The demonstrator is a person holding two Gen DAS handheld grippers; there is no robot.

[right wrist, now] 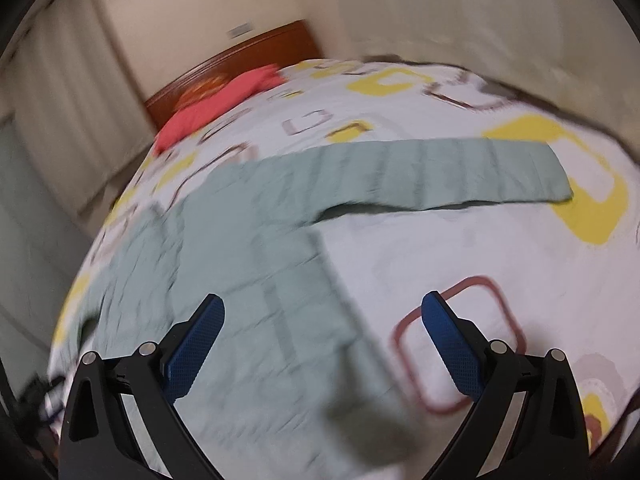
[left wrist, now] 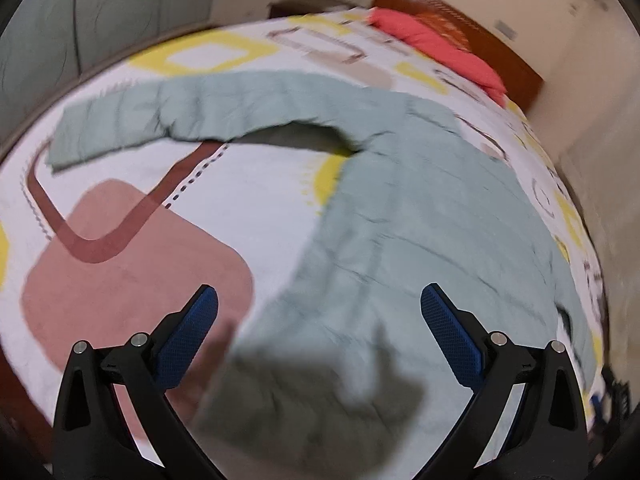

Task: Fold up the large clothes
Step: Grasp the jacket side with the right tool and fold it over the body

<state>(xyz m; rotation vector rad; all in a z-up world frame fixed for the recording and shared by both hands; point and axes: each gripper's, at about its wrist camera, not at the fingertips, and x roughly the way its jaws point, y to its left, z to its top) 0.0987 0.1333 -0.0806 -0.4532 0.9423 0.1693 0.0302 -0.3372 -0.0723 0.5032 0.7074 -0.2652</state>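
Left gripper (left wrist: 319,308): blue pads spread wide, nothing pinched, hovering over lower left edge of pale green garment (left wrist: 420,220); likely lining up for a hem or side grab, judging by pose

Garment laid flat on bed (left wrist: 248,208), body down the middle, left sleeve (left wrist: 168,120) stretched straight out sideways; spread like this presumably so sleeves can fold in first. Slight lift under the armpit, shadow there, not fully flat

Right sleeve (right wrist: 440,172) also out straight, lying across a yellow square of the print. Neither sleeve folded yet, so task looks near its start

Right gripper (right wrist: 323,308): pads wide apart too, holding nothing, above lower right edge of garment body, one finger over fabric, other over bare sheet

Surface: white bedsheet with yellow, brown, pink rounded-square print, soft, will give under pressure. Coral pillow (left wrist: 436,52) at far end against wooden headboard (right wrist: 240,68). Cream walls, pale curtain (right wrist: 60,92) left side of right view. Both views motion-blurred, fine detail unreadable
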